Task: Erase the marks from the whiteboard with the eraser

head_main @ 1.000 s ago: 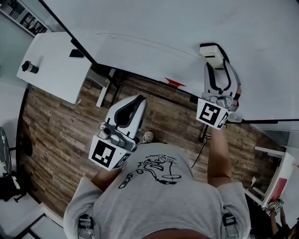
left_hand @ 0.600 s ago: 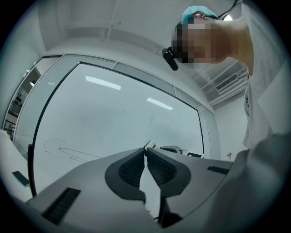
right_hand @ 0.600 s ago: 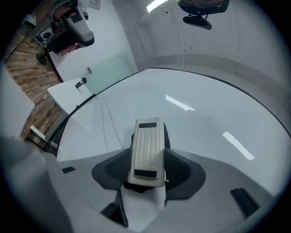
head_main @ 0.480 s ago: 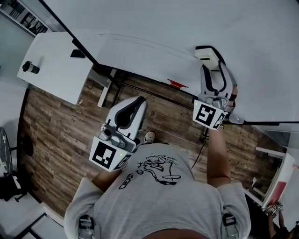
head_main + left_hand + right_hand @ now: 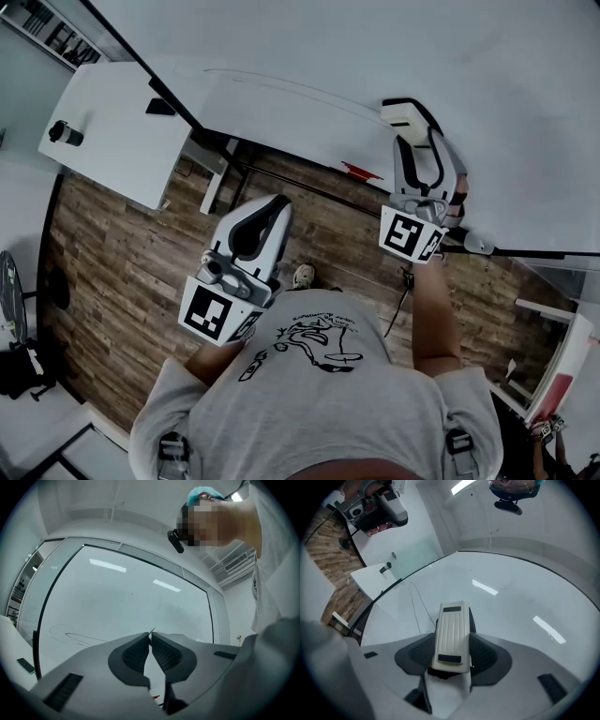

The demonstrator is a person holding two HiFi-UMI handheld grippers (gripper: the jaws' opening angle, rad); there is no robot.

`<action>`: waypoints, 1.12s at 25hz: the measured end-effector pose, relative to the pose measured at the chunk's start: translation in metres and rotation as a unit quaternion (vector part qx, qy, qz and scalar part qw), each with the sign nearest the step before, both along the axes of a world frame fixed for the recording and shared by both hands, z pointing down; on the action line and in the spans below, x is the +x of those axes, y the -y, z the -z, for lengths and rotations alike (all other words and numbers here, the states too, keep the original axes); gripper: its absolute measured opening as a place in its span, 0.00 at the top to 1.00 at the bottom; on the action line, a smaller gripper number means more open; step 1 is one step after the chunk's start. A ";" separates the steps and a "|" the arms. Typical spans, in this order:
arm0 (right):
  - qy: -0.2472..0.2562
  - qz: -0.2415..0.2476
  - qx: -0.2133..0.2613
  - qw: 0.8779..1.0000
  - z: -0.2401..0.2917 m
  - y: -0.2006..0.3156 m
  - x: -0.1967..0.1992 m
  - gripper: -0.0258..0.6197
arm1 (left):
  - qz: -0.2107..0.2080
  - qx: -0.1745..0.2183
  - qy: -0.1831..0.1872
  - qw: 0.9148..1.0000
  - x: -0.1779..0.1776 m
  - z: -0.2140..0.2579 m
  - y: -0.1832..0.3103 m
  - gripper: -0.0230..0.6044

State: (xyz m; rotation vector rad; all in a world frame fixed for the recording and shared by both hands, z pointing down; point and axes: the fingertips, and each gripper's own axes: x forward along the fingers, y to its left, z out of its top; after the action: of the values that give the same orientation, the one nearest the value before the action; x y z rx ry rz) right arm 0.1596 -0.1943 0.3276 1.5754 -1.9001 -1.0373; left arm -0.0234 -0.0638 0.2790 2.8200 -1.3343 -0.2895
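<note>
The eraser (image 5: 451,637) sits flat on the whiteboard (image 5: 319,52) near its lower edge, with a thin drawn mark (image 5: 415,603) on the board just beside it. The right gripper (image 5: 417,141) has it clamped – both jaws press on the eraser's long sides. The left gripper (image 5: 150,640) is held off the whiteboard, below its lower edge and over the wood floor (image 5: 122,253) – its jaws meet at the tips with nothing between them

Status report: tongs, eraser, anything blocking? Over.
Right tongs shut on eraser, up at whiteboard. Left tongs shut, empty. Thin marks beside eraser. Nothing blocking.
</note>
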 end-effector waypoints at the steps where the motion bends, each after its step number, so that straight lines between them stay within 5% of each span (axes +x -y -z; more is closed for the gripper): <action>1: 0.001 0.000 0.001 1.000 0.000 0.000 -0.001 0.60 | 0.001 0.000 0.000 1.000 -0.001 0.000 0.001 0.91; 28: -0.048 0.064 -0.048 0.996 -0.057 0.021 -0.059 0.59 | 0.030 -0.014 0.003 0.999 -0.005 -0.010 0.003 0.91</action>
State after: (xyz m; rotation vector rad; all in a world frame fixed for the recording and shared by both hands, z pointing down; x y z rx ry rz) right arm 0.1003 -0.2157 0.3846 1.3419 -1.9745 -1.0398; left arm -0.0286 -0.0666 0.2894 2.7641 -1.4141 -0.2618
